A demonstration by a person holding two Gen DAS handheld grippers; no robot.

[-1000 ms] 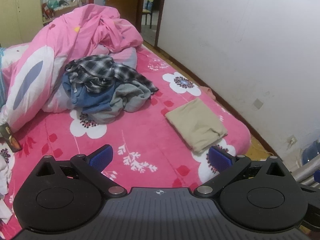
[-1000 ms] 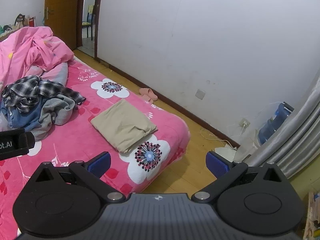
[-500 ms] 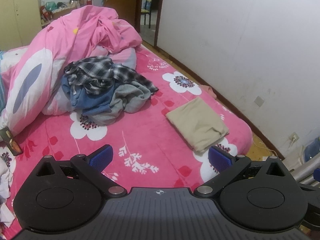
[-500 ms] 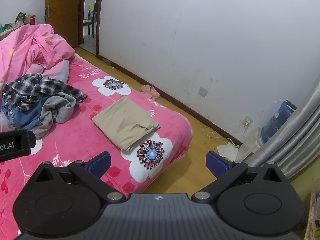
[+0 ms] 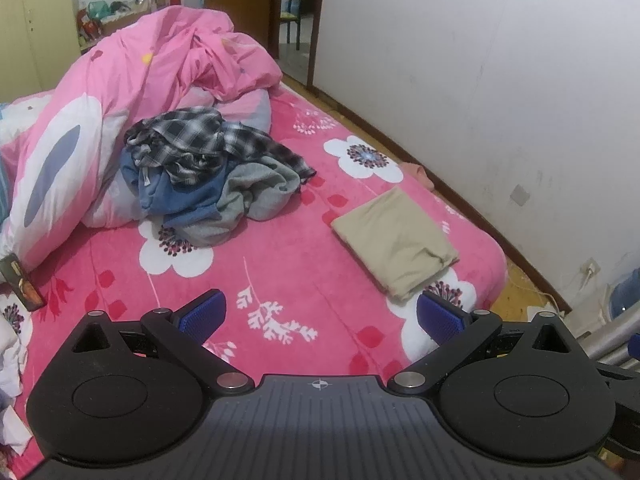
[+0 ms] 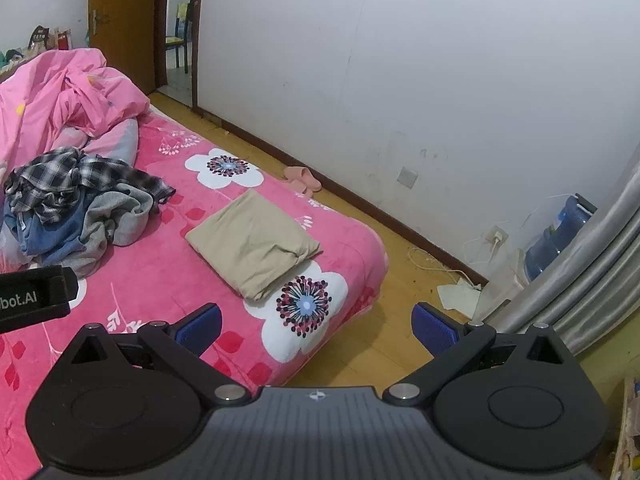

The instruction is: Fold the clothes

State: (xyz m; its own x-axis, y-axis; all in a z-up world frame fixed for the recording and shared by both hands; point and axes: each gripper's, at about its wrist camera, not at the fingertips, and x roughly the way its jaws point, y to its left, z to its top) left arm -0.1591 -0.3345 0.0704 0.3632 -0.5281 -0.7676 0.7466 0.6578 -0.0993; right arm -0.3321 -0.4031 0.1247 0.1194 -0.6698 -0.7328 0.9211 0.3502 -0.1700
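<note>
Between garments: unfolded clothes pile (image 5: 208, 176) lies left by the pink duvet (image 5: 132, 92), folded beige garment (image 5: 394, 240) right near the bed corner. Left gripper (image 5: 318, 312) and right gripper (image 6: 316, 326) both spread wide, empty, above the bed. Next, likely: reach left, pinch the plaid shirt (image 5: 196, 140) off the top.

A home bedroom: a bed (image 5: 280, 272) under a pink floral blanket, a rumpled pink duvet (image 5: 168, 64), slippers (image 6: 303, 178) on the wooden floor (image 6: 404, 248), a wooden door (image 6: 120, 20).

White letters "bot.AI" stand on a black device (image 6: 34, 300) at the right-wrist view's left edge.
</note>
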